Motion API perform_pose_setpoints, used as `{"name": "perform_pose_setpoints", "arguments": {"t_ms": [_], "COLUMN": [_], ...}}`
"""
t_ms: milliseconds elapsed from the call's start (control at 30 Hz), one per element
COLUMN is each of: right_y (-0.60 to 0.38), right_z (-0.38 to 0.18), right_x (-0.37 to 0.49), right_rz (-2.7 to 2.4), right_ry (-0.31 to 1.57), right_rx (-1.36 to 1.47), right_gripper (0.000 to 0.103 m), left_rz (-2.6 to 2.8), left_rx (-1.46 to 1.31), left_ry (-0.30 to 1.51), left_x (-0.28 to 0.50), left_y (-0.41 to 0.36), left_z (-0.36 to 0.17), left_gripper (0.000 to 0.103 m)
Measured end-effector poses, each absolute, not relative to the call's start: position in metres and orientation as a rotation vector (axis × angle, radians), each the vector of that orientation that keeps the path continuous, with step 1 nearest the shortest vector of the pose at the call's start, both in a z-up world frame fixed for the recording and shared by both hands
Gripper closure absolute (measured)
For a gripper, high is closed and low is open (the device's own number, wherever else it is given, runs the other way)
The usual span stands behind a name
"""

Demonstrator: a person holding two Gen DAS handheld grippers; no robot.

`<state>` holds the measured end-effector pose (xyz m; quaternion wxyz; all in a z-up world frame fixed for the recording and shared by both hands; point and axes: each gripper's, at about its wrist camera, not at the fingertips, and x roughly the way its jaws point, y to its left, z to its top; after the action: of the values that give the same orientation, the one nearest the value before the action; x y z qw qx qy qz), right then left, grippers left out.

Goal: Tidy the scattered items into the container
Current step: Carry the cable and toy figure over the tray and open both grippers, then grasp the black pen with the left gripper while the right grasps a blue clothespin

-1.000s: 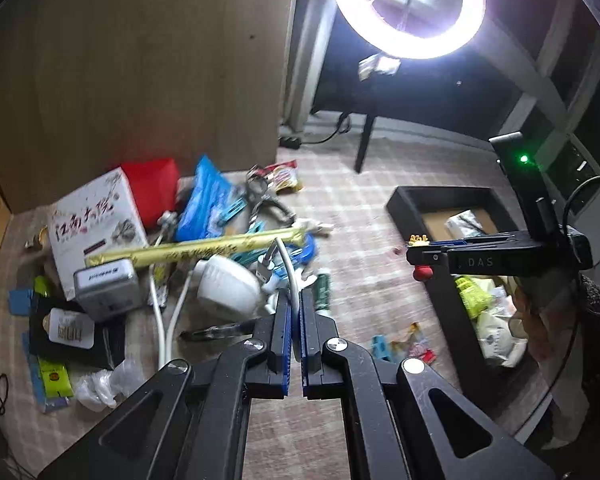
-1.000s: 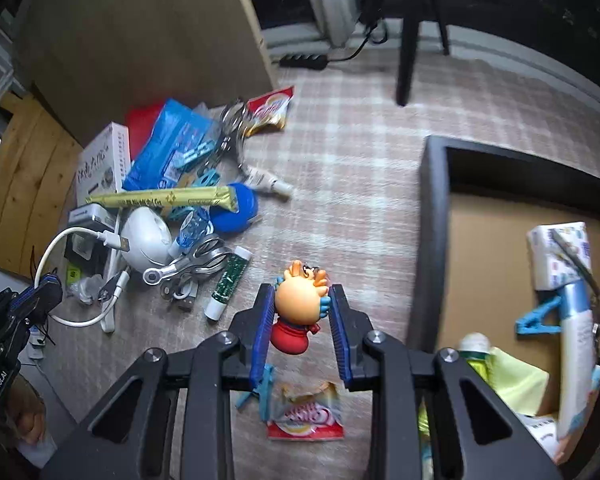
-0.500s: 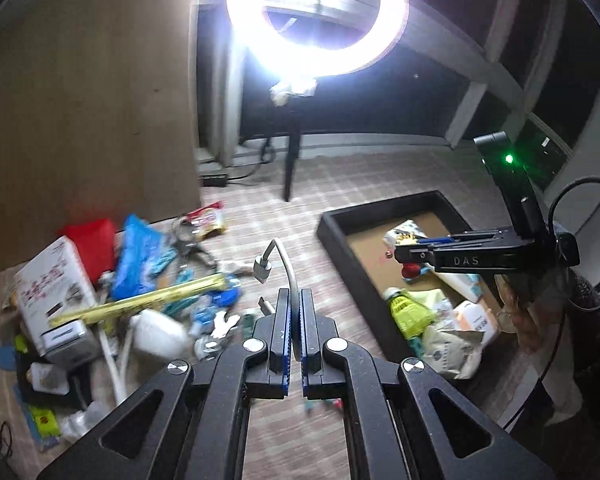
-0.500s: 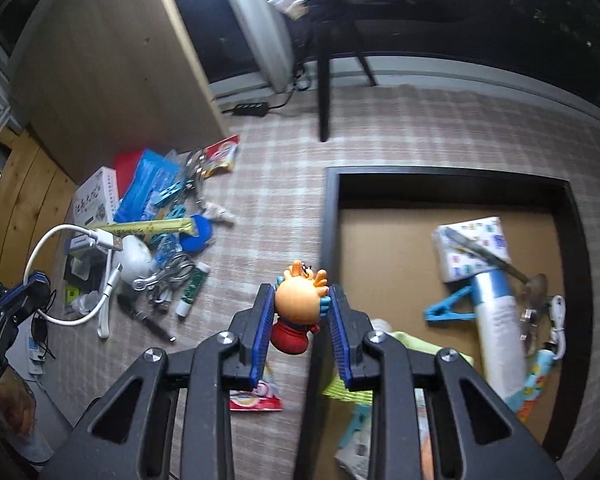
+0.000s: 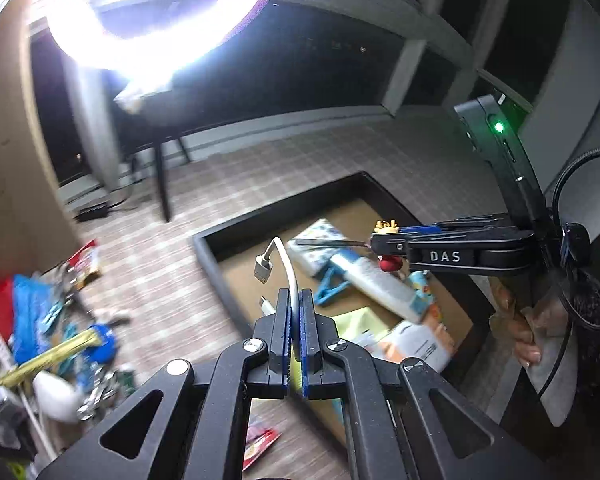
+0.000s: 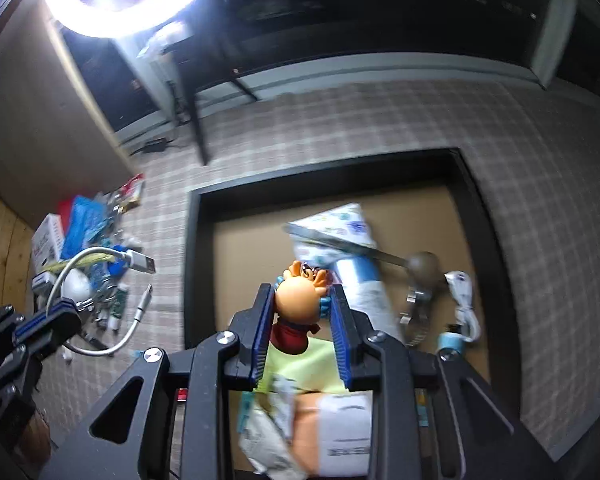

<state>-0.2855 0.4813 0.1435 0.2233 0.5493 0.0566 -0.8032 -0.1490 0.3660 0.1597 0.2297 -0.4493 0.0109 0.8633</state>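
Note:
My left gripper [image 5: 295, 300] is shut on a white USB cable [image 5: 286, 268] and holds it in the air by the left wall of the black box [image 5: 216, 256]. The cable also shows in the right wrist view [image 6: 100, 264], with both plugs hanging free. My right gripper [image 6: 302, 300] is shut on a small toy figure [image 6: 298, 300] with an orange head and red body, held above the inside of the box [image 6: 190, 240]. The right gripper shows in the left wrist view [image 5: 384, 240] over the box.
The box holds a tissue pack [image 6: 336, 228], a white tube [image 6: 364, 292], a blue clip [image 5: 332, 284], a yellow-green cloth [image 6: 300, 364] and packets. A pile of scattered items [image 5: 60, 328] lies on the checked floor at the left. A snack packet [image 5: 260, 444] lies near the box.
Both grippers have swung right from the pile toward the box. The toy is now over the box's inside, and the cable hangs at its left wall.

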Motion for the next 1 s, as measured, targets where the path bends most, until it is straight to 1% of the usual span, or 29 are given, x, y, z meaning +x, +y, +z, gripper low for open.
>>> {"name": "perform_pose_setpoints", "arguments": {"t_ms": [233,300,333,367,433,567,700,1000], "right_y": [0.522,0.527,0.529,0.53,0.531,0.522,0.506,0.447], "right_z": [0.136,0.136,0.137,0.137,0.138,0.14,0.14,0.136], "right_x": [-0.297,-0.299,-0.3,-0.3,-0.299,-0.295,-0.286,-0.24], "right_rz": [-2.277,-2.288,-2.292,-2.295,-2.298,-2.287,-2.242,-2.06], "right_ry": [0.122,0.116,0.112,0.11,0.11,0.131,0.155,0.269], "right_rx": [1.569,1.572,1.572,1.578,1.578,1.56,1.544,1.478], "right_gripper": [0.076,0.075,0.075,0.071,0.065,0.065,0.065,0.065], "left_rz": [2.326,2.322,2.315,2.321,2.343,2.362,2.384,2.49], "left_rx": [-1.234,-1.254,-1.257,-1.244,-1.223,-1.224,-1.247,-1.38], "left_ry": [0.109,0.106,0.102,0.101,0.118,0.122,0.118,0.192], "left_x": [-0.153,-0.155,-0.156,-0.154,-0.151,-0.147,-0.144,-0.122], "left_y": [0.416,0.421,0.423,0.422,0.42,0.41,0.383,0.271], "left_z": [0.154,0.154,0.153,0.154,0.156,0.155,0.15,0.127], "left_gripper": [0.099,0.084,0.064,0.055,0.057,0.057,0.057,0.057]}}
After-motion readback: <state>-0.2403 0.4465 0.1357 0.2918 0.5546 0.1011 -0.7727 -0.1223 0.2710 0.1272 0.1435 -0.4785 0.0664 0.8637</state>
